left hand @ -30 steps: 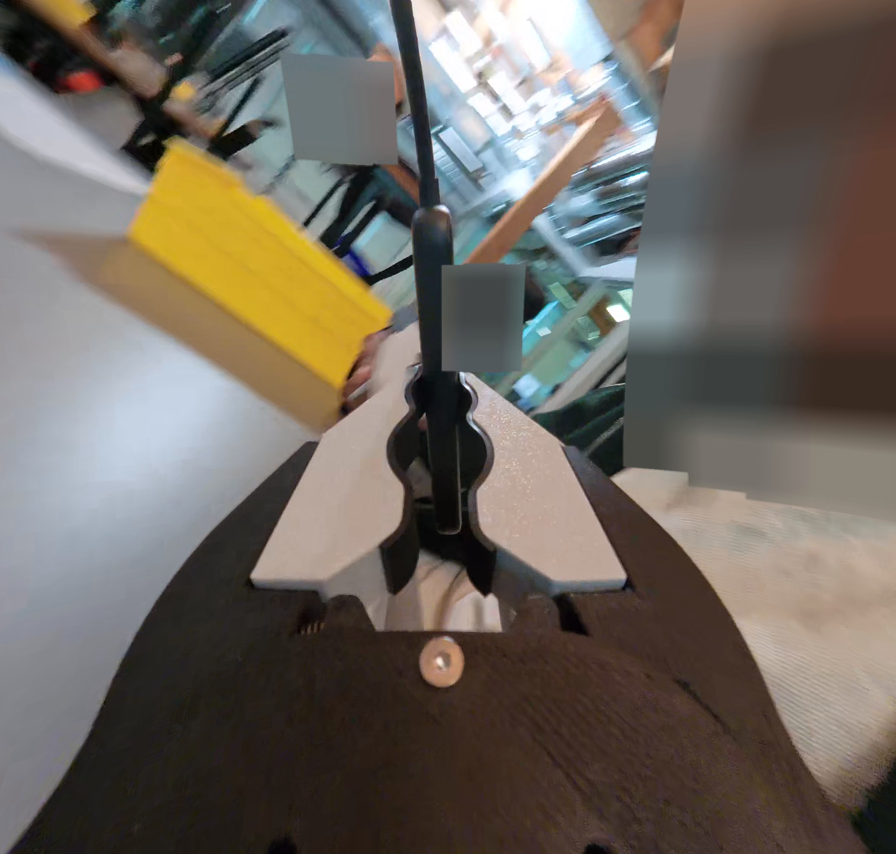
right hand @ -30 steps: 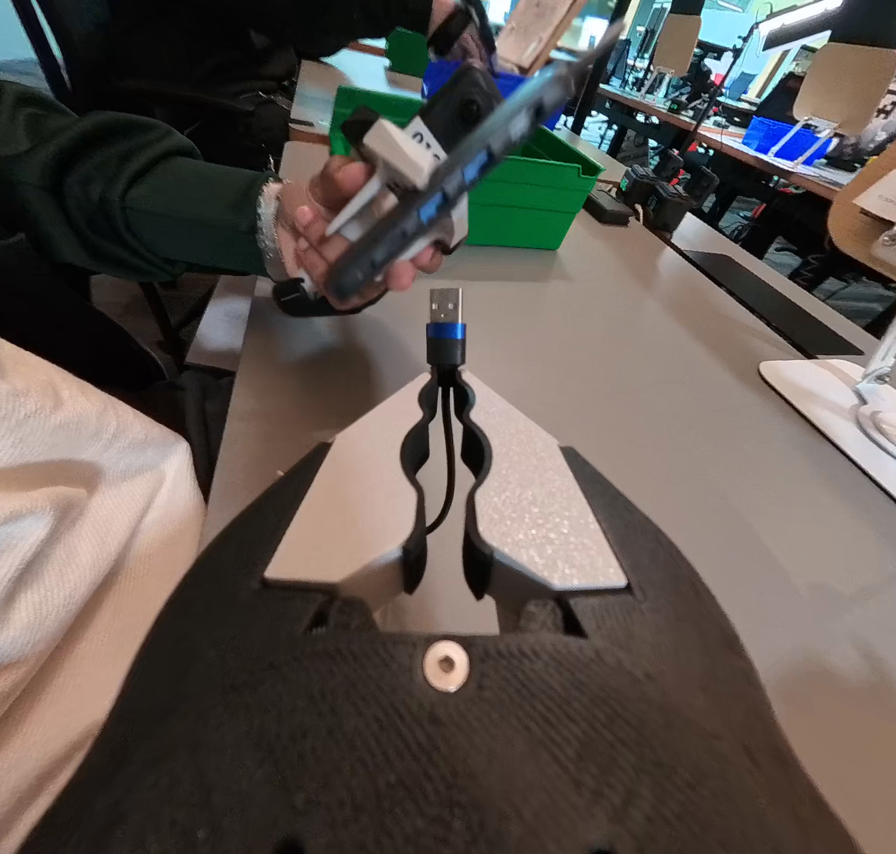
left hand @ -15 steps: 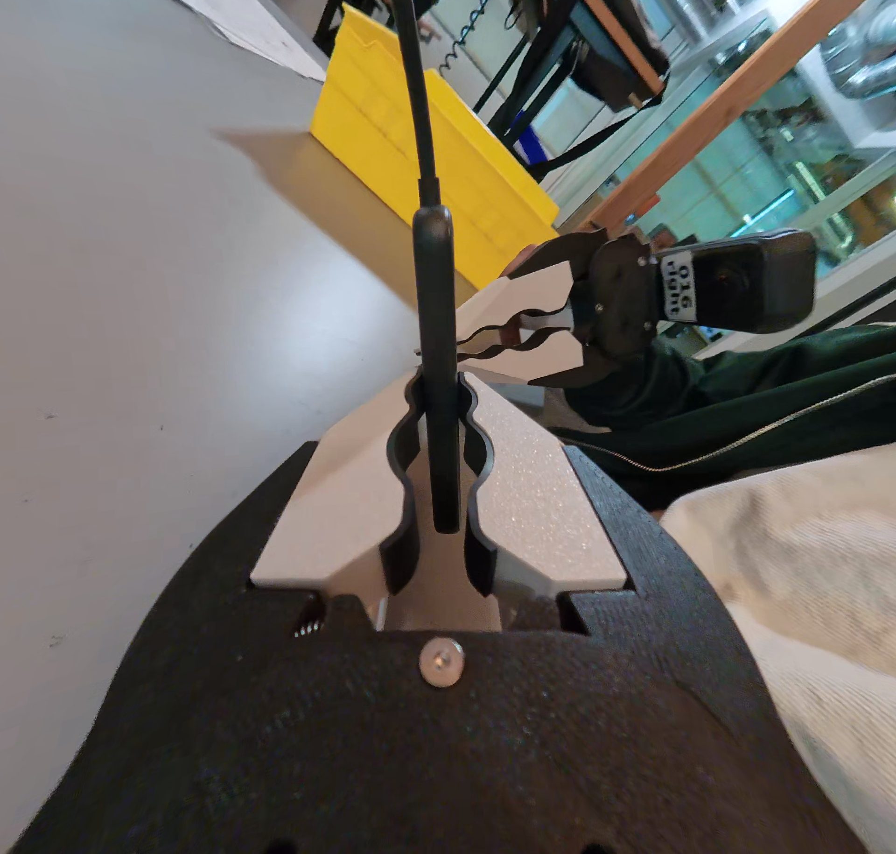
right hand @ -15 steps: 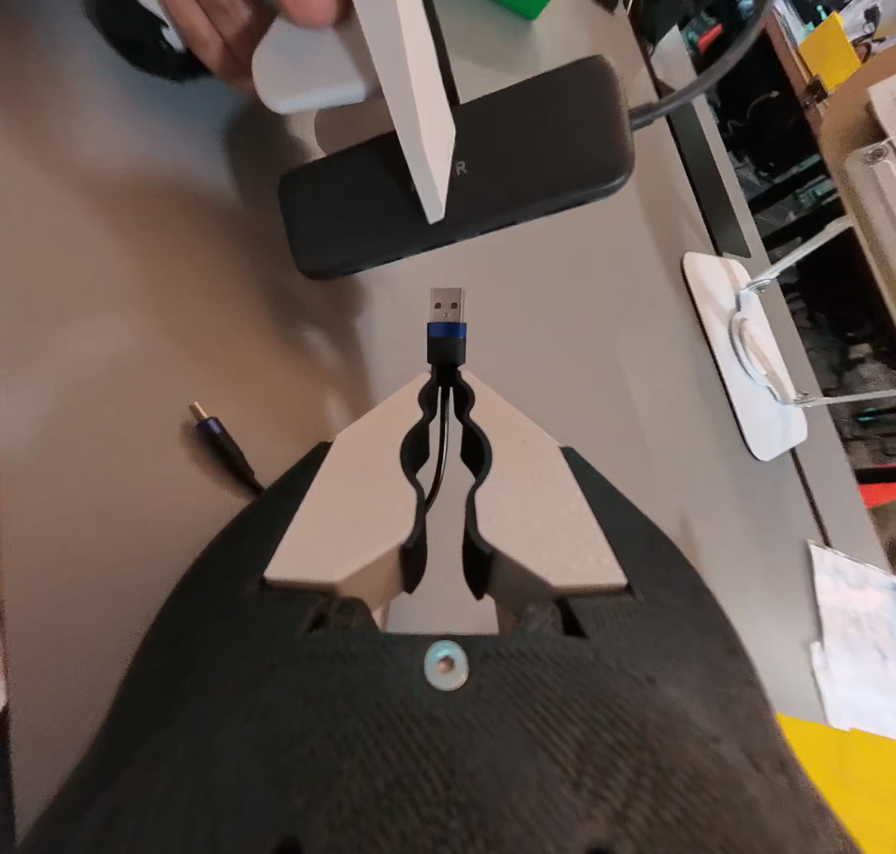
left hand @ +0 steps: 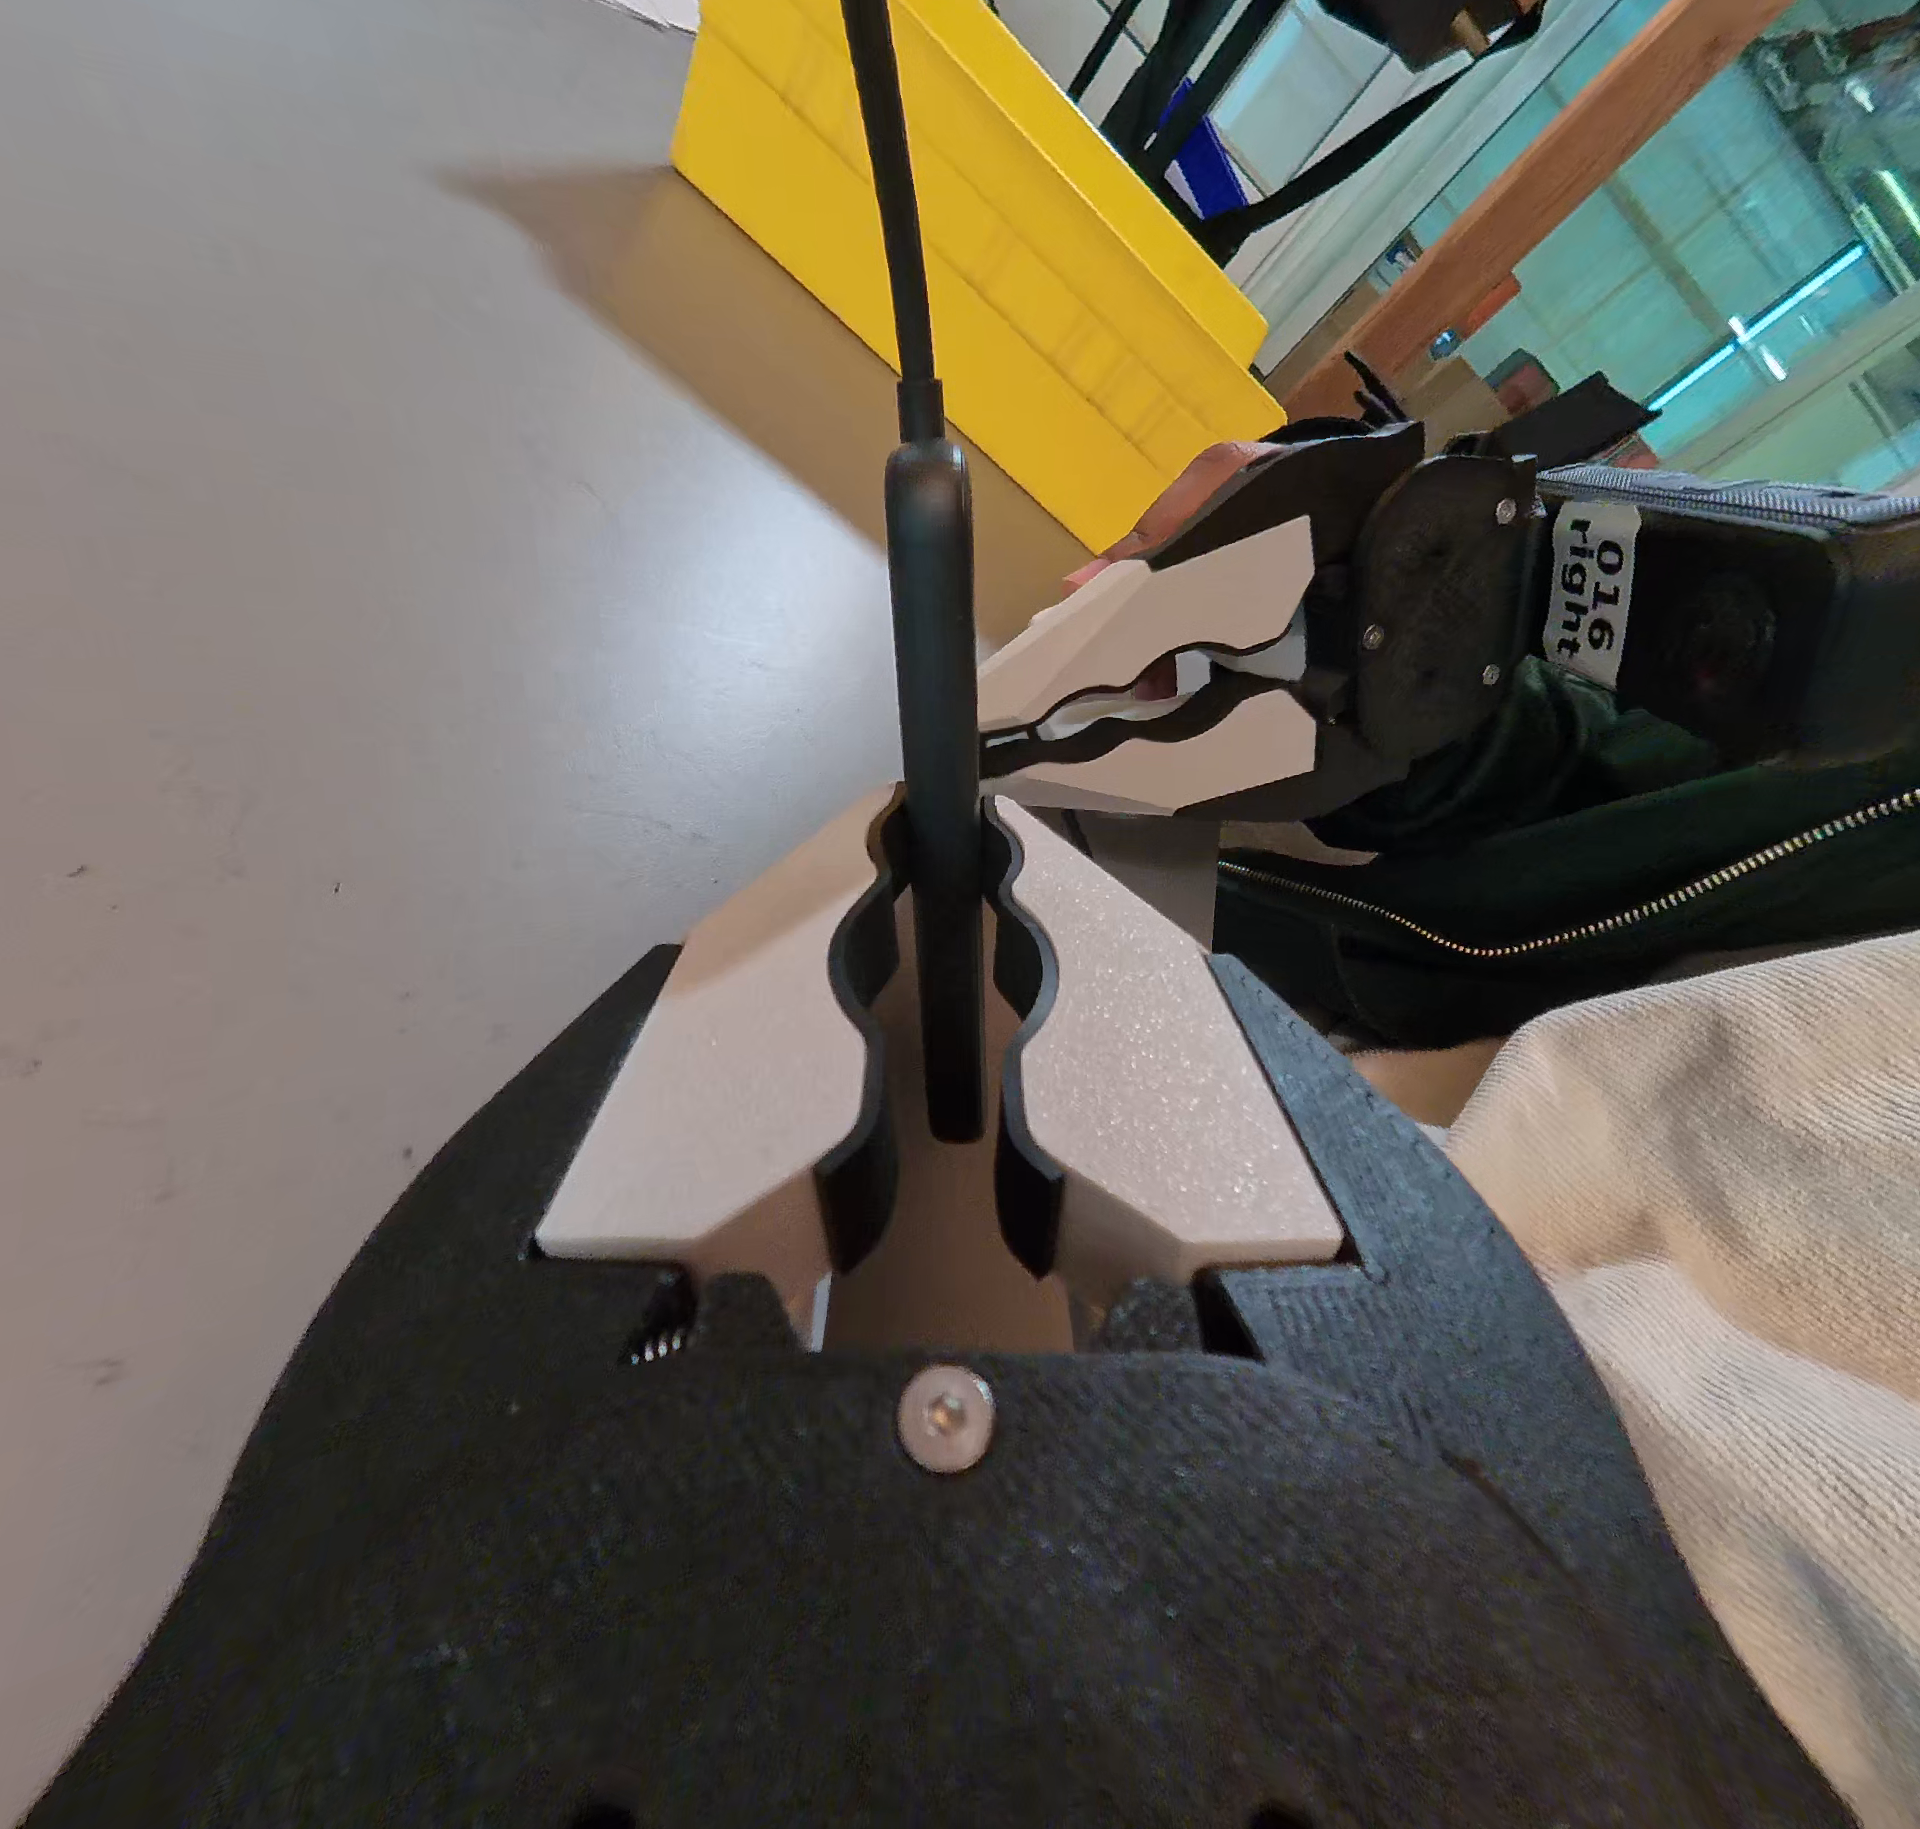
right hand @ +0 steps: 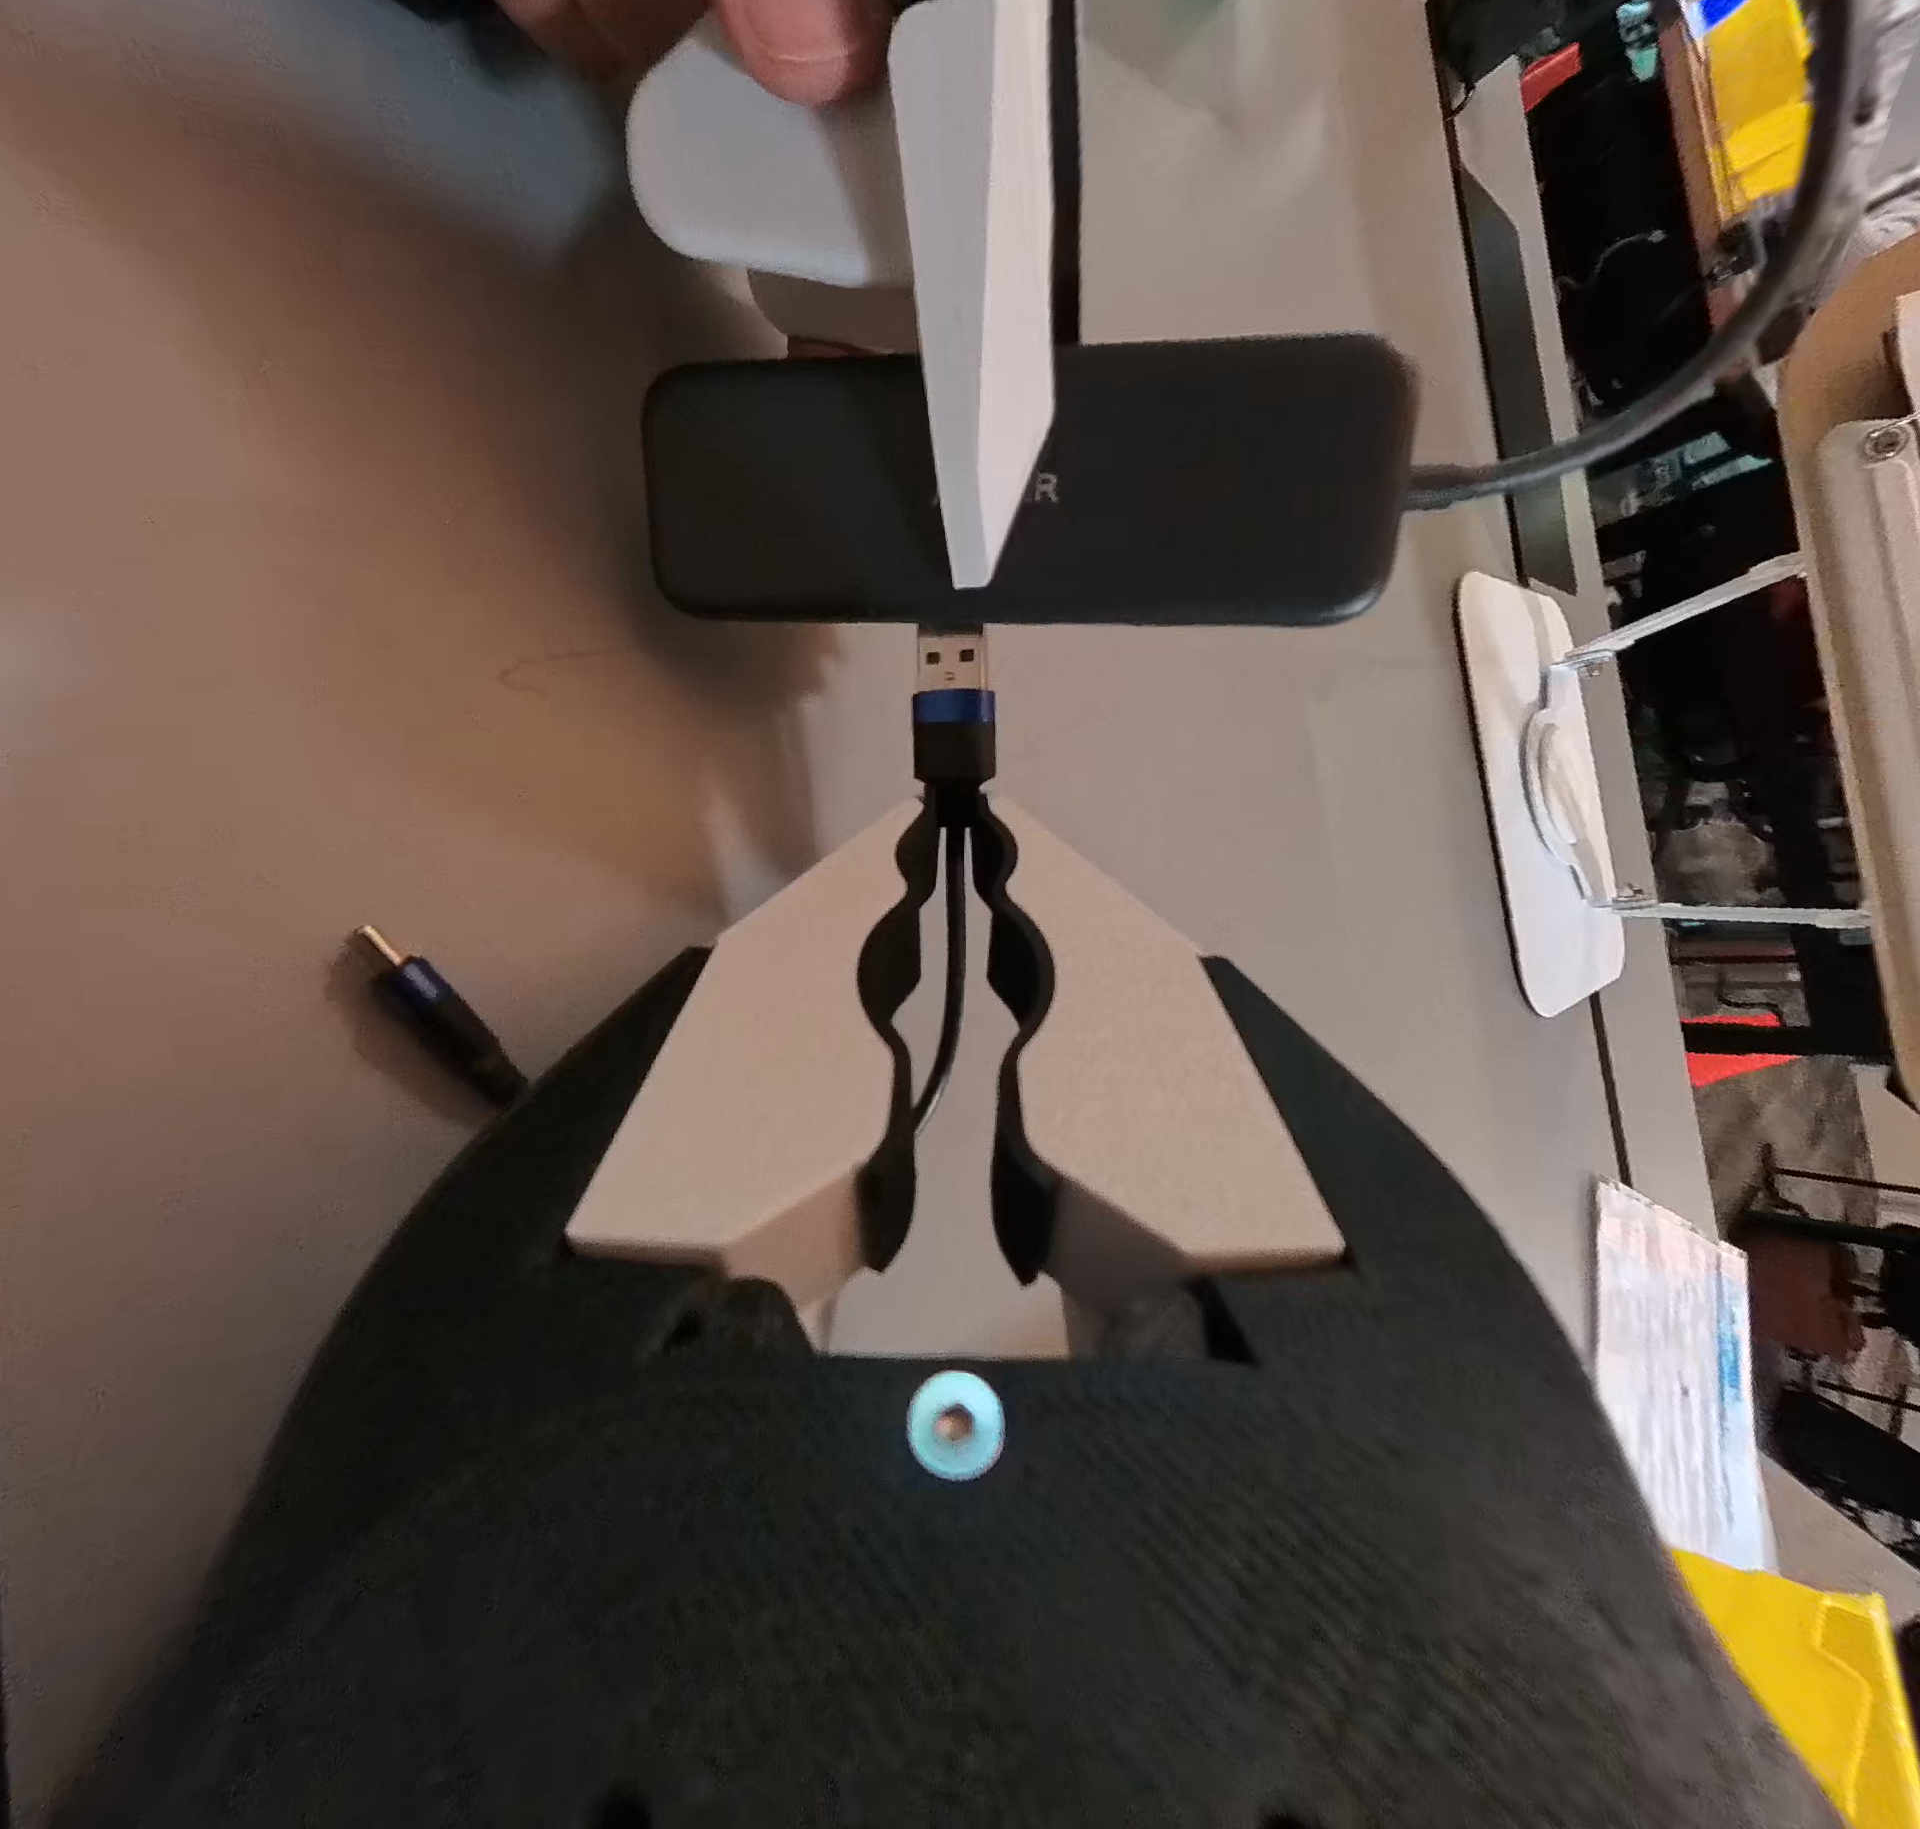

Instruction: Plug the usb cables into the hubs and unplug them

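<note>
My left gripper (left hand: 940,813) is shut on the black USB hub (left hand: 932,657), seen edge-on, with its cable (left hand: 883,169) running up. In the right wrist view the hub (right hand: 1195,491) lies crosswise just above the grey table, with a white finger (right hand: 982,325) of the left gripper over its top. My right gripper (right hand: 954,803) is shut on the black USB cable just behind its blue-ringed plug (right hand: 951,699). The metal tip meets the hub's near edge; how far it is in is hidden. The right gripper also shows in the left wrist view (left hand: 997,740).
A loose blue-ringed connector (right hand: 416,990) lies on the table at the left. A white stand base (right hand: 1538,792), papers (right hand: 1662,1384) and a yellow bin (left hand: 966,221) sit along the table's side. A person's hand (right hand: 790,3) holds the left gripper.
The hub came down from the air to table level and turned square to the plug. My right gripper moved the plug forward until its tip reached the hub's edge.
</note>
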The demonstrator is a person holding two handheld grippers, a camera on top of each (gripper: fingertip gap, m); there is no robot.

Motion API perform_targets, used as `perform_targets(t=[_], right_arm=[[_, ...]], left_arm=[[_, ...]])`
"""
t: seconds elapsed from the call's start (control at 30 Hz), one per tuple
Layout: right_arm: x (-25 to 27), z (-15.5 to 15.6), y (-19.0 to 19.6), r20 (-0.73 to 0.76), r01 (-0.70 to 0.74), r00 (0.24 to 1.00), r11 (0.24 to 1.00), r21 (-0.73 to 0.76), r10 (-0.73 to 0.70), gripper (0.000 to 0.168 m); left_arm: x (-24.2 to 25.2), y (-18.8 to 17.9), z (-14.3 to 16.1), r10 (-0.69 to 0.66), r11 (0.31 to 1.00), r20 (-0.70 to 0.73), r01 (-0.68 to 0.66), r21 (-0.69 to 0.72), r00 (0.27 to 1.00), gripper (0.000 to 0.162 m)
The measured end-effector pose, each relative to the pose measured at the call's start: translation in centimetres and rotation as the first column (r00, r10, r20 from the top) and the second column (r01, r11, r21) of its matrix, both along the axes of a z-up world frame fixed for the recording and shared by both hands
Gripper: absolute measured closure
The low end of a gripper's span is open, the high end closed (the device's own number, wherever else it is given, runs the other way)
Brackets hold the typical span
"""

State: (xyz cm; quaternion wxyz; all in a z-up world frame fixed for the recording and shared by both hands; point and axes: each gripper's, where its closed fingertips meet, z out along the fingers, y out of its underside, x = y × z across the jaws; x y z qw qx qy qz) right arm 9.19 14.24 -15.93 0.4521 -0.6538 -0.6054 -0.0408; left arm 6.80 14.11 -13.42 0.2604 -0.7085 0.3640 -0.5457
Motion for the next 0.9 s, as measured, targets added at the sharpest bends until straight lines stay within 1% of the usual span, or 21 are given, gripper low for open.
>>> perform_targets(t=[0.13, 0.33, 0.53, 0.7, 0.9], right_arm=[[-0.4, 0.8, -0.2, -0.087, -0.012, 0.996, 1.0, -0.028, 0.009, 0.164], [-0.6, 1.1, -0.5, -0.164, -0.041, 0.986, 0.996, -0.077, 0.028, 0.164], [-0.8, 1.6, -0.8, -0.188, -0.071, 0.98, 0.996, -0.057, 0.059, 0.164], [-0.9, 1.3, -1.0, -0.18, -0.08, 0.981, 0.994, -0.076, 0.065, 0.164], [-1.0, 1.0, -1.2, -0.161, -0.085, 0.984, 0.993, -0.084, 0.07, 0.164]], left_arm=[[-0.1, 0.0, 0.7, -0.005, 1.0, 0.045, 0.005, -0.016, 0.999, 0.154], [0.0, -0.6, 1.2, -0.04, 0.999, 0.083, 0.042, -0.031, 0.996, 0.154], [-0.1, -0.7, 1.5, -0.048, 0.997, 0.11, 0.055, -0.06, 0.993, 0.154], [-0.1, -1.2, 1.4, -0.083, 0.994, 0.109, 0.09, -0.066, 0.991, 0.154], [-0.2, -1.4, 1.1, -0.094, 0.992, 0.096, 0.101, -0.07, 0.991, 0.154]])
